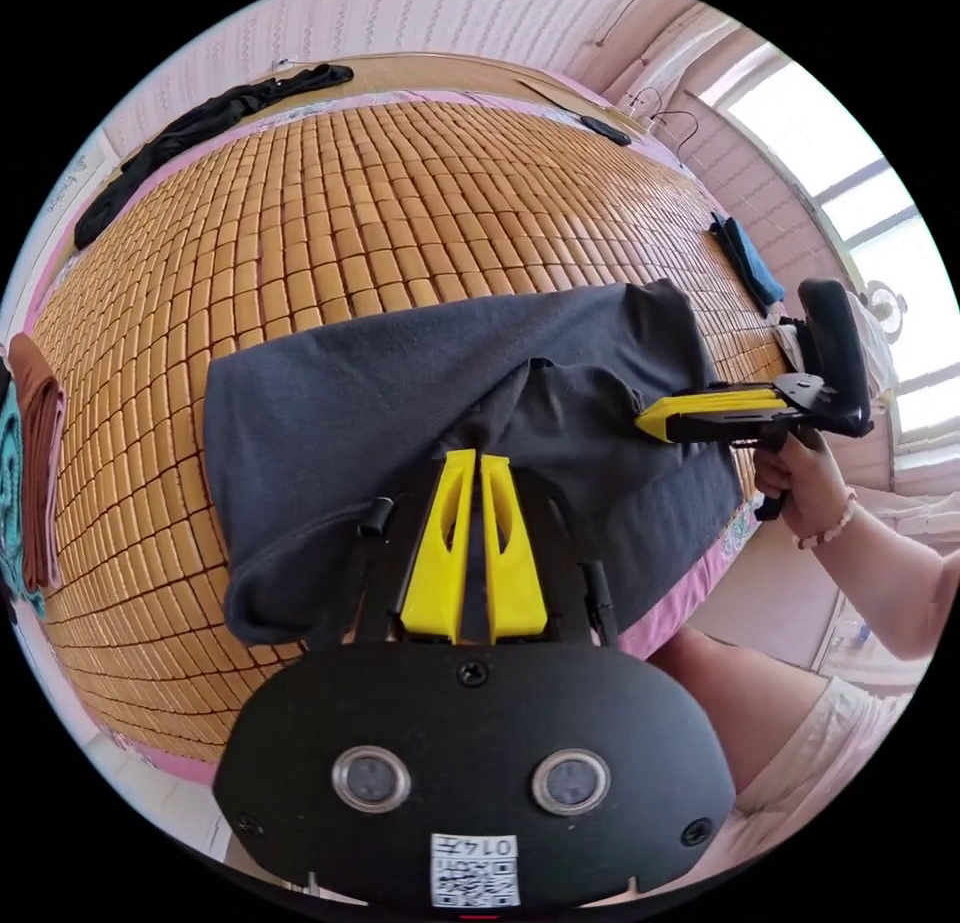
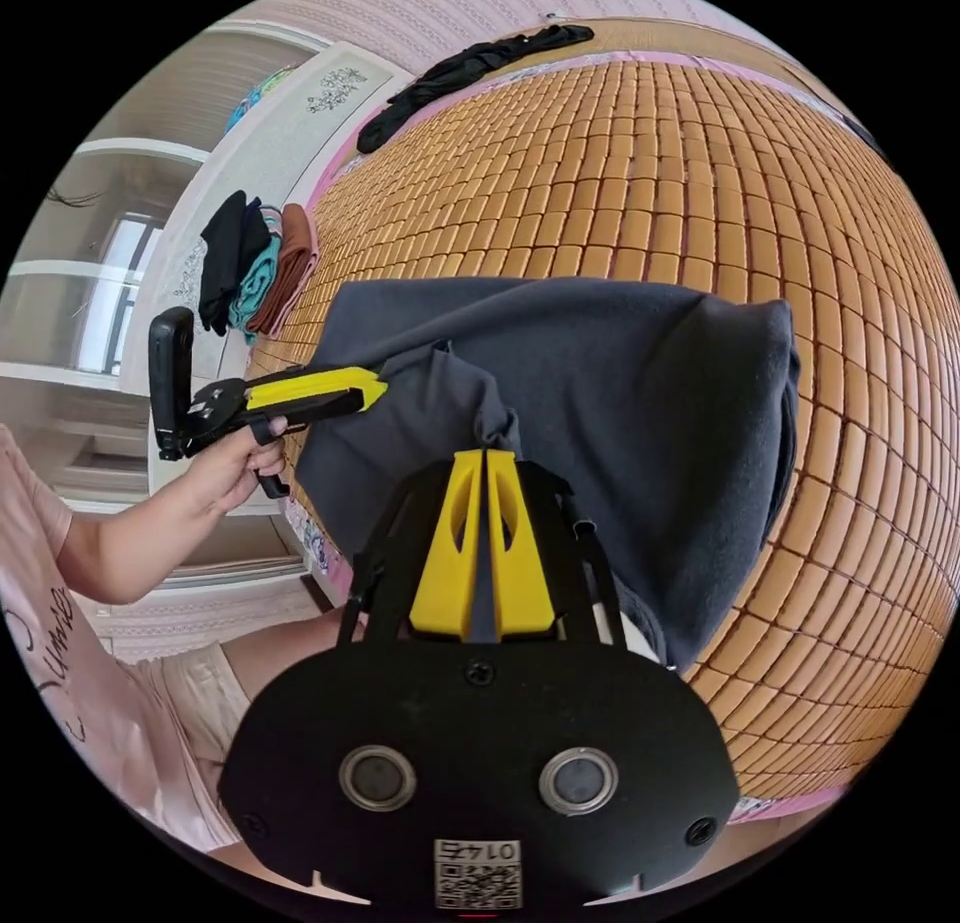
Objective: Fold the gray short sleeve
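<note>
seemingly both tongs [image 1: 478, 455] pinch gray shirt [image 1: 340, 393].

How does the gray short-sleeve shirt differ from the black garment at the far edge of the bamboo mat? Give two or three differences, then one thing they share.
The gray short-sleeve shirt lies near the person, partly folded into a broad shape; the black garment lies at the far edge, stretched out long and narrow. The left gripper and right gripper are pinching the gray shirt; nothing touches the black garment. Both rest on the bamboo mat.

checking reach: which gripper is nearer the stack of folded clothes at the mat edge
Left. The left gripper holds the shirt on the stack's side; the right gripper grips farther away.
</note>
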`<control>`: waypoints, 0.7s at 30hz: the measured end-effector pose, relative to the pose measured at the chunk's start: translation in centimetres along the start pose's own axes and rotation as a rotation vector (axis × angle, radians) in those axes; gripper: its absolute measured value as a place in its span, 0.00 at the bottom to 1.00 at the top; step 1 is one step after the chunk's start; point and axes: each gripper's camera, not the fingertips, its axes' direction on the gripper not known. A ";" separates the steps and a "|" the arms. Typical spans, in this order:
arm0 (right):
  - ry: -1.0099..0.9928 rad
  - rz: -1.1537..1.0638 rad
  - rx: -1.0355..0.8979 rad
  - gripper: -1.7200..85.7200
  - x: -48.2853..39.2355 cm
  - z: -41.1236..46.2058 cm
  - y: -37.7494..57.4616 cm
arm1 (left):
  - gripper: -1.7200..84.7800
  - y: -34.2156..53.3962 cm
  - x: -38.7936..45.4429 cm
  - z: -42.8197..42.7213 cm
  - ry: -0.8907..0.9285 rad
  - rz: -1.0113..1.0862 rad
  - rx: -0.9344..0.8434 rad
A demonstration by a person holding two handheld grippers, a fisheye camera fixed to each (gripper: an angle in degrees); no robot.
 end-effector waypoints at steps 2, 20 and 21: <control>-0.044 -0.036 0.002 0.03 -0.3 -1.0 0.6 | 0.01 0.6 0.1 -0.8 0.006 0.019 -0.009; -0.091 -0.103 -0.308 0.02 -6.9 -2.6 7.1 | 0.01 13.6 3.7 -3.9 0.131 -0.025 -0.228; -0.068 -0.116 -0.276 0.02 -7.9 -2.8 6.5 | 0.01 13.0 3.8 -4.2 0.128 -0.017 -0.198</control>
